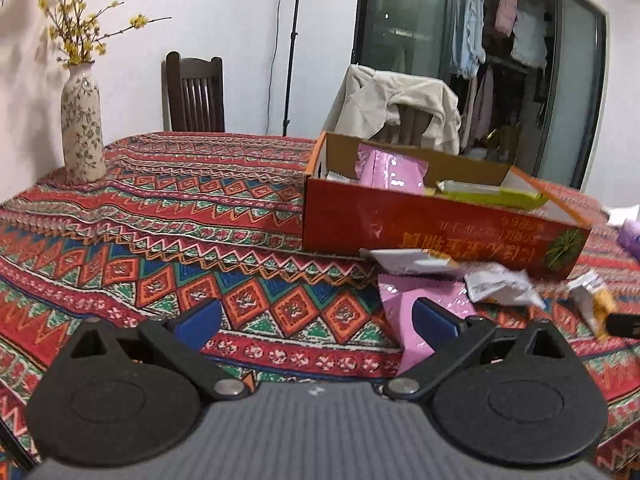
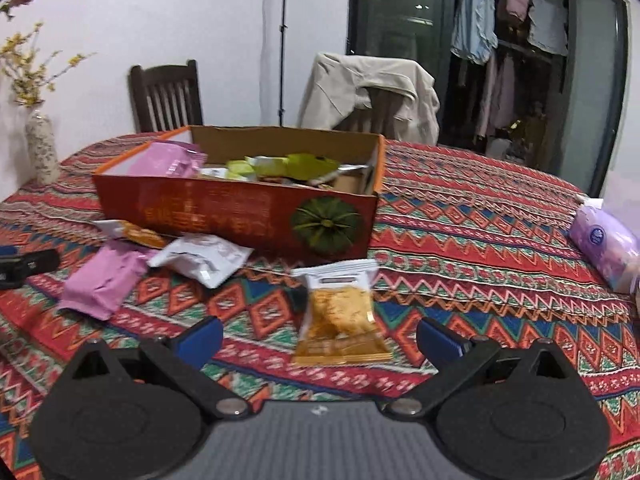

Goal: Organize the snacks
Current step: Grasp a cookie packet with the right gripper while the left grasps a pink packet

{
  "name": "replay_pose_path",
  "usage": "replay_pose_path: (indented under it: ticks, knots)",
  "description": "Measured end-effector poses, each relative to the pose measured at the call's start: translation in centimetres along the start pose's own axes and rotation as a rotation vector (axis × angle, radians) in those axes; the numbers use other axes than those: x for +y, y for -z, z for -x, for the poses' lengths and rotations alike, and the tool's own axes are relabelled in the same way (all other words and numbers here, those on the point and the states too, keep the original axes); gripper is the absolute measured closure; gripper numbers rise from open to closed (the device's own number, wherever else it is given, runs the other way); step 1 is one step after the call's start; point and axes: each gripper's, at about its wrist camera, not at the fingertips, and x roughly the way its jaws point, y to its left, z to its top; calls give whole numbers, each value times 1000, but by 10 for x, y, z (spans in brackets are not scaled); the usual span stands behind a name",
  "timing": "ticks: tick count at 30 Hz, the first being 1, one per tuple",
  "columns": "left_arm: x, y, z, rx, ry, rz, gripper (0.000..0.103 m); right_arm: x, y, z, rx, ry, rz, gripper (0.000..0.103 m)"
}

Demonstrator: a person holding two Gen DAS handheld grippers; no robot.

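Note:
An open red cardboard box (image 1: 420, 224) (image 2: 224, 216) stands on the patterned table and holds pink and green snack packets. Loose snacks lie in front of it: a pink packet (image 1: 408, 312) (image 2: 104, 280), a white packet (image 1: 500, 284) (image 2: 204, 256), and an orange-and-white one (image 1: 412, 260) (image 2: 136, 234). A clear packet of yellow snacks (image 2: 340, 312) lies just ahead of my right gripper (image 2: 320, 338), which is open and empty. My left gripper (image 1: 316, 318) is open and empty; its right finger sits over the pink packet's near edge.
A flowered vase (image 1: 82, 128) (image 2: 42, 148) stands at the table's far left. A purple tissue pack (image 2: 604, 244) lies at the right. Two chairs (image 1: 196, 94) stand behind the table, one draped with a beige jacket (image 2: 368, 92). The other gripper's black tip shows at each view's edge (image 2: 28, 266).

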Motion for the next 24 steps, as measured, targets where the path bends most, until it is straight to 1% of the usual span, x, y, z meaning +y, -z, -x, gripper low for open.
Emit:
replay_pose_path:
  ticks: [4, 6, 8, 10, 12, 13, 14, 16, 18, 21, 24]
  knots:
    - [1, 1, 0, 3, 5, 9, 0, -5, -5, -22, 31, 26, -15, 0]
    - [2, 1, 0, 3, 8, 15, 0, -7, -7, -32, 48, 41, -30, 5]
    - [3, 2, -1, 4, 11, 24, 0, -8, -8, -42, 62, 36, -53, 17]
    - [5, 1, -2, 7, 13, 31, 0, -8, -7, -50, 69, 41, -70, 20]
    - [5, 1, -2, 11, 14, 35, 0, -7, -5, -51, 46, 31, -86, 22]
    - [5, 1, -2, 12, 15, 36, 0, -6, -4, -50, 33, 25, -82, 29]
    - [5, 1, -2, 13, 15, 35, 0, -5, -3, -48, 23, 17, -76, 40]
    - [5, 2, -3, 13, 11, 32, 0, -4, -1, -45, 8, 7, -64, 53]
    - [5, 2, -1, 5, 4, 33, 0, -3, 1, -42, -6, 2, -56, 58]
    - [4, 2, 1, -4, -9, 35, 0, -4, 0, -40, -18, -7, -66, 61]
    - [-4, -1, 0, 17, -42, 7, 0, -8, 1, -34, -58, -16, -86, 62]
